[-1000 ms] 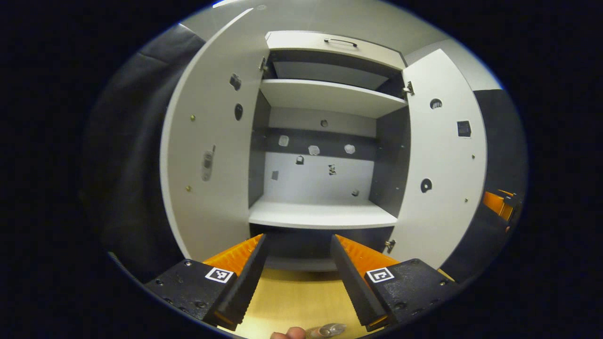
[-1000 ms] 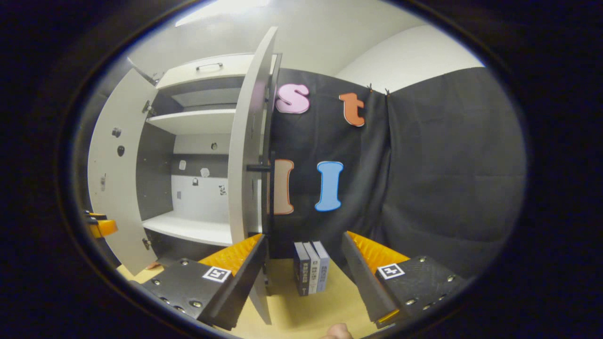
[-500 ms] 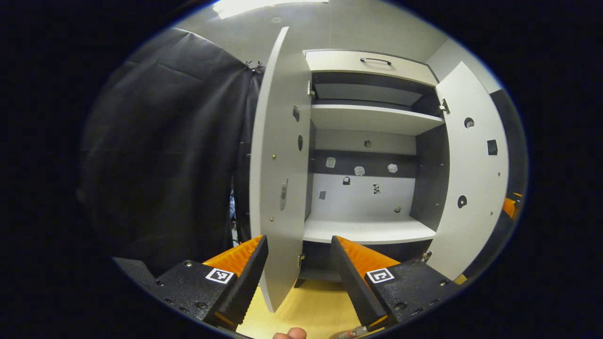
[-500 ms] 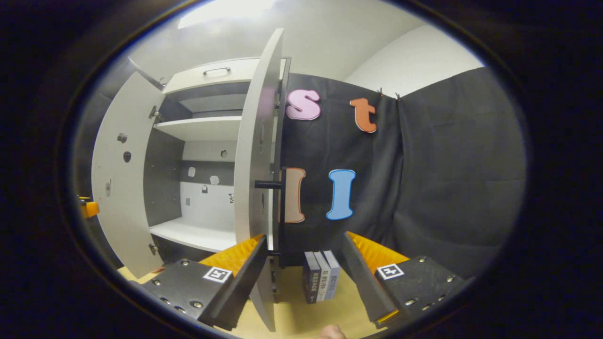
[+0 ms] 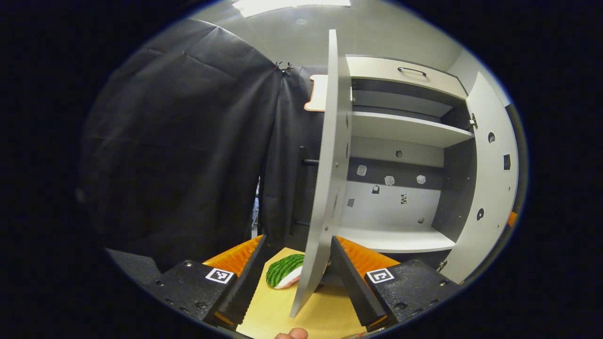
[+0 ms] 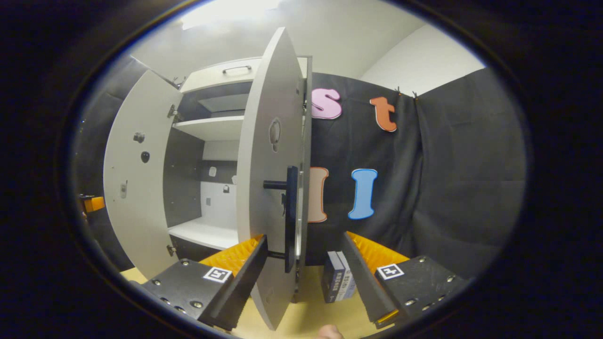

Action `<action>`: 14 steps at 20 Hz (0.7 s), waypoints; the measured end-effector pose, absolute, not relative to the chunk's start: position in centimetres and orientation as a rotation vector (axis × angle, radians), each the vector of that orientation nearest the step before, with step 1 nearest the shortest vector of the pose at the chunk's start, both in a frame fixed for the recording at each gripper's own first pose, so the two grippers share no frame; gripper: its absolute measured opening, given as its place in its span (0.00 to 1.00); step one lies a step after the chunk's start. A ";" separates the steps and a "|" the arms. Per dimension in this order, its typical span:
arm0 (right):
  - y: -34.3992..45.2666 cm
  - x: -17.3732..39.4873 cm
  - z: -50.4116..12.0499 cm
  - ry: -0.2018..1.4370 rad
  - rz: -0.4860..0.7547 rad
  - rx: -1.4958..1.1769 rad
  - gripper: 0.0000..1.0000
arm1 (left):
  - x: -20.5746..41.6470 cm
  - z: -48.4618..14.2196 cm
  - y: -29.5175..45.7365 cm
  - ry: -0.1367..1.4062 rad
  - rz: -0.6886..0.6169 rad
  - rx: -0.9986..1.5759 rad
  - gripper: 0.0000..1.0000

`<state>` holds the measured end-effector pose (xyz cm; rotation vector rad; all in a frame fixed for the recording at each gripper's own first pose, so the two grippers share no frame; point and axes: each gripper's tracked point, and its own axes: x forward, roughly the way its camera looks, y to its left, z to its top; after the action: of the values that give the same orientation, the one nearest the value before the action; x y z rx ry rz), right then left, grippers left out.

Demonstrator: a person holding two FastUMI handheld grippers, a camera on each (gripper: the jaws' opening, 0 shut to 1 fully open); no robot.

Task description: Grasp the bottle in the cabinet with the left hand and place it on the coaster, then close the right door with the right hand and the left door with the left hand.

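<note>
The white cabinet (image 5: 400, 129) stands open, its shelves bare. In the left gripper view the left door (image 5: 325, 165) is edge-on, and its lower edge sits between the fingers of my open left gripper (image 5: 297, 240). In the right gripper view the right door (image 6: 266, 155) shows its outer face and black handle (image 6: 290, 216). My open right gripper (image 6: 305, 236) is just in front of that door's lower part; whether it touches I cannot tell. The left door (image 6: 136, 179) hangs wide open farther left. The right door (image 5: 490, 188) also appears in the left gripper view.
A watermelon-patterned piece (image 5: 284, 275) lies on the wooden tabletop (image 5: 278, 315) behind the left door. A few upright books (image 6: 338, 282) stand on the table to the right of the cabinet. Black cloth walls close in both sides. A fingertip (image 5: 292, 334) pokes in at the bottom.
The left gripper view swung left, from facing the cabinet interior to seeing the left door edge-on. The right gripper came nearer the right door, whose outer face and handle now show.
</note>
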<state>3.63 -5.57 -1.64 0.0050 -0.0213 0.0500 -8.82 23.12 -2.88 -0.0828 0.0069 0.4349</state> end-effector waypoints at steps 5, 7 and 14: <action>-2.9 4.0 -1.6 -0.025 0.066 0.023 0.96 | -8.9 -2.9 25.7 -0.009 0.461 -0.106 0.87; -1.6 4.0 -1.8 -0.030 0.064 0.029 0.96 | -8.7 -3.0 26.5 -0.009 0.454 -0.113 0.84; 4.8 4.8 -1.8 -0.038 0.136 0.077 1.00 | -8.0 -2.8 27.2 -0.015 0.394 -0.098 0.87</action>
<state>4.84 4.84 -1.76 0.0766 -0.0381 0.1361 -7.98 27.19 -2.80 -0.0979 -0.0151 0.3944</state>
